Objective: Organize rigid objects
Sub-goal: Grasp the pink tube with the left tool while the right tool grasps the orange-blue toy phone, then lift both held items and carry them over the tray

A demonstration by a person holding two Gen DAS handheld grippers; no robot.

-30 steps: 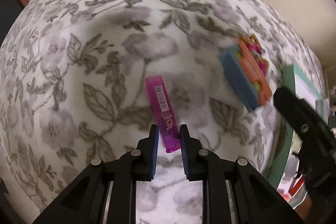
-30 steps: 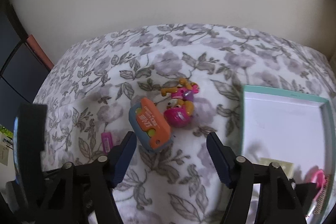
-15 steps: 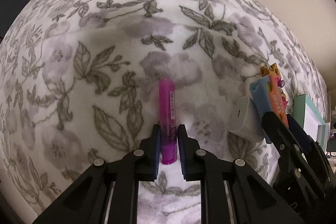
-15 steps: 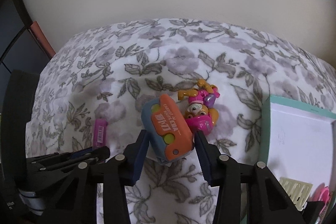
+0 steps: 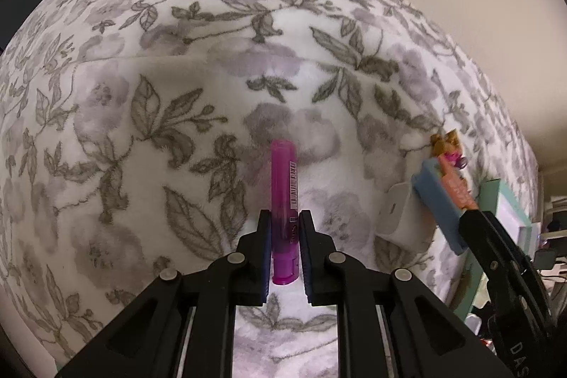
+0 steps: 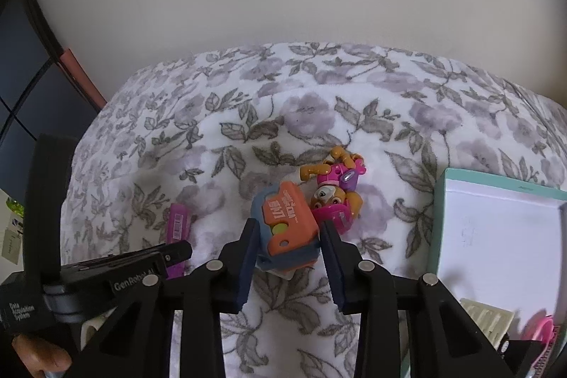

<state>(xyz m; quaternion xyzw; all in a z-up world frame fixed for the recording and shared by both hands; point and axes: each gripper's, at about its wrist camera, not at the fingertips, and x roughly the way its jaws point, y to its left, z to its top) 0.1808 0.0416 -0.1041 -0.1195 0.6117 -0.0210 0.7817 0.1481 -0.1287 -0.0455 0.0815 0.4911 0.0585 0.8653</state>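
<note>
Right now, step in hand: you are at the grasp stage on both sides, each gripper taking one rigid item off the flowered blanket before it goes to the teal box.
Left gripper: your jaws are nearly closed around the magenta tube; the pads sit against its lower part, the barcode end sticks out forward past the tips, and the flat end lies back between the jaws.
Right gripper: your jaws are closing on the orange-and-blue toy; it sits between them, the left pad looks to be touching its blue side, the right pad is just beside its orange edge, so the grip is not yet firm.
White block: a white adapter-like piece lies under and just behind the toy; I cannot tell whether it is attached.
Pup figure: it lies just ahead of your right jaw tip, touching the toy's far side.
Teal box: it stands off to the right of your right jaws, open, with white floor showing and a few small things in its near corner.
Next move, right: I judge you should finish the squeeze before lifting, and lift straight so the figure is not dragged along.
Next move, left: I judge the tube is ready to lift; keep it level, since the hold is near one end and it could pivot.
</note>
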